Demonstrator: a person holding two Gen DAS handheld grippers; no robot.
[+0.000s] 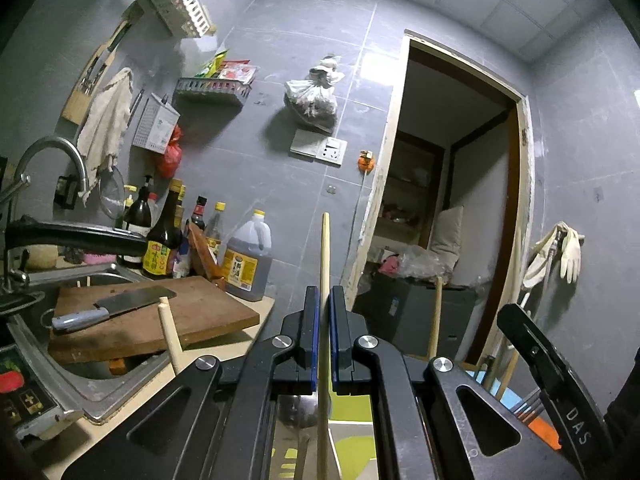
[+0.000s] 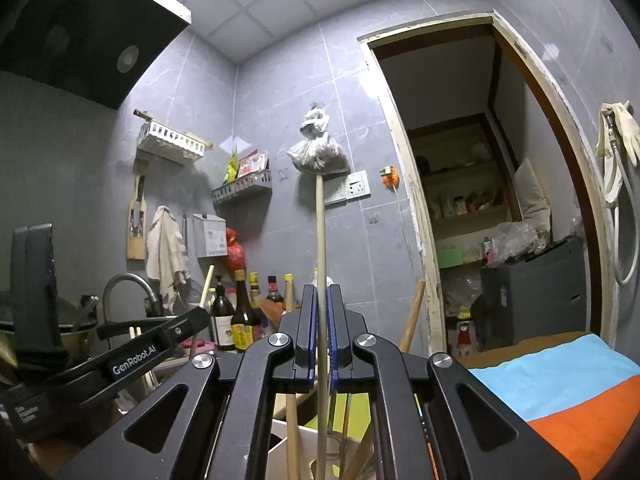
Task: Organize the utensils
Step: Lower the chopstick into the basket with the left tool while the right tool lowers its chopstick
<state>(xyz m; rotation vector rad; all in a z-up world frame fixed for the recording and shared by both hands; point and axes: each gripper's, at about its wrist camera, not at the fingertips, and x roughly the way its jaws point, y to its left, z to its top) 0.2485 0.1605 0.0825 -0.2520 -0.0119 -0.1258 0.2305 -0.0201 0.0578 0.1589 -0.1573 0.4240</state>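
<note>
My left gripper (image 1: 324, 300) is shut on a long wooden utensil handle (image 1: 324, 256) that stands upright between the blue pads; a metal ladle bowl shows below it. My right gripper (image 2: 321, 298) is shut on another long wooden handle (image 2: 319, 232), also upright. Below the right gripper a white holder (image 2: 296, 446) holds several wooden handles. The right gripper shows at the right of the left wrist view (image 1: 548, 364); the left gripper shows at the left of the right wrist view (image 2: 132, 356). Other wooden handles (image 1: 170, 330) (image 1: 435, 316) stick up nearby.
A wooden cutting board (image 1: 160, 316) with a cleaver (image 1: 116, 306) lies over the sink (image 1: 100, 392). Sauce and oil bottles (image 1: 246, 260) stand at the wall. A tap (image 1: 52, 160) rises at left. A blue and orange cloth (image 2: 560, 396) lies at right, an open doorway (image 2: 480, 200) behind.
</note>
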